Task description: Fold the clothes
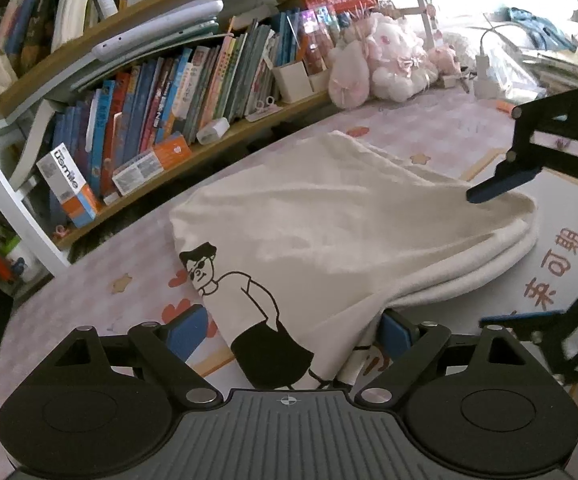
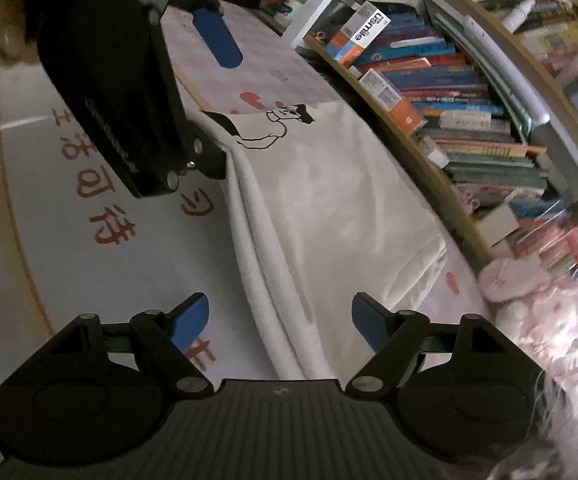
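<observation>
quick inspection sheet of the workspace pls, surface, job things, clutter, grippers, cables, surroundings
surface: pink patterned mat with red characters, bare around the garment
job's things: cream t-shirt with a cartoon man print, folded over in layers, lying flat
clutter: plush toys at the mat's far end
grippers: left gripper open, shirt edge between its fingers; right gripper open over the folded edge, holding nothing
cables: white charger with cable beside the plush toys
surroundings: bookshelf packed with books along the mat; bright window beyond
</observation>
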Demonstrator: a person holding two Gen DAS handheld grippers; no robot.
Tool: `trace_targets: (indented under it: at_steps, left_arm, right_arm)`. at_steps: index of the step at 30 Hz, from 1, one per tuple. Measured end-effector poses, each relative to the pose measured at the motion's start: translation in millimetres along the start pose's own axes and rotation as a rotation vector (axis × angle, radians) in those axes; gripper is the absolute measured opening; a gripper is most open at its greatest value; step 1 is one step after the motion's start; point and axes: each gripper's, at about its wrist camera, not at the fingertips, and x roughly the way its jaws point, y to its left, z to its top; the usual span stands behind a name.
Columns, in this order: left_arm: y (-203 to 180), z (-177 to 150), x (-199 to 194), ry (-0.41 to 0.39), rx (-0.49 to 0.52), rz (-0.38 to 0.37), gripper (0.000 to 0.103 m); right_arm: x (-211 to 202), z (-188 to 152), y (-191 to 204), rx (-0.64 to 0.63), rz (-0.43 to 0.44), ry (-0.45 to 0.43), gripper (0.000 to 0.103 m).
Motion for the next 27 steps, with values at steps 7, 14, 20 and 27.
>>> trace_targets:
  at_steps: [7,14,20,27]
  left_arm:
    - [-0.7,-5.6,0.3,-0.003,0.04,-0.023,0.091]
    - [-21.3,-22.5,-6.6,-0.048,0.21,0.006,0.064]
    - [-41.1,-40.4,-6.7,-0.022,0.388,0.021,0.053]
    - [-39.1,-52.1,-6.6,-0.016,0.435,0.032,0.035]
  right_arm:
    - [11.2,-4.6,2.3,-0.151,-0.129,0.037,0.044]
    - [-2.0,2.9,-13.3,-0.166,-0.085,0.022,0.014]
    - [-3.7,5.8,-17.0,-0.162,-0.076,0.024,0.014]
    - [-3.8,1.4,-15.0,-0.161,-0.068,0.033,0.014]
